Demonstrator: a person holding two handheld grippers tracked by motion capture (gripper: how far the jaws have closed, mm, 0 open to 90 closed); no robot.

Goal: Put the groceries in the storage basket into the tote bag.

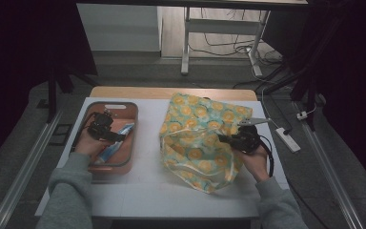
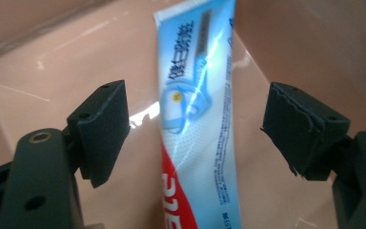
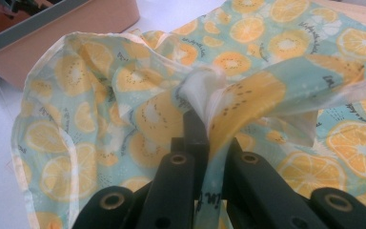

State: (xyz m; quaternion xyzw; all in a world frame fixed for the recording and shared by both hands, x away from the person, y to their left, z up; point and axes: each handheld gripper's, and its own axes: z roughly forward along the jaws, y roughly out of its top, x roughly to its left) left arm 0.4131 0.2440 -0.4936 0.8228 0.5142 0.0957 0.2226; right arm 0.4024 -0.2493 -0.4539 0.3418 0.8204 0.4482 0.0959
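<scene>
While our right gripper (image 3: 205, 143) pinches the lemon-print bag (image 1: 198, 138), our left gripper (image 2: 195, 129) hangs wide open over the toothpaste tube (image 2: 198, 119).
Tube lies flat between the spread jaws, untouched, in the pink tray (image 1: 124, 164) at table left; bag rim is clamped mid-right on the white tabletop (image 1: 147, 191). Around it we see grey floor, a desk frame (image 1: 186, 43), cables and a power strip (image 1: 288, 139).

A white table (image 1: 147, 186) carries a pink tray (image 1: 127, 162) and a lemon-print bag (image 1: 195, 129).
</scene>
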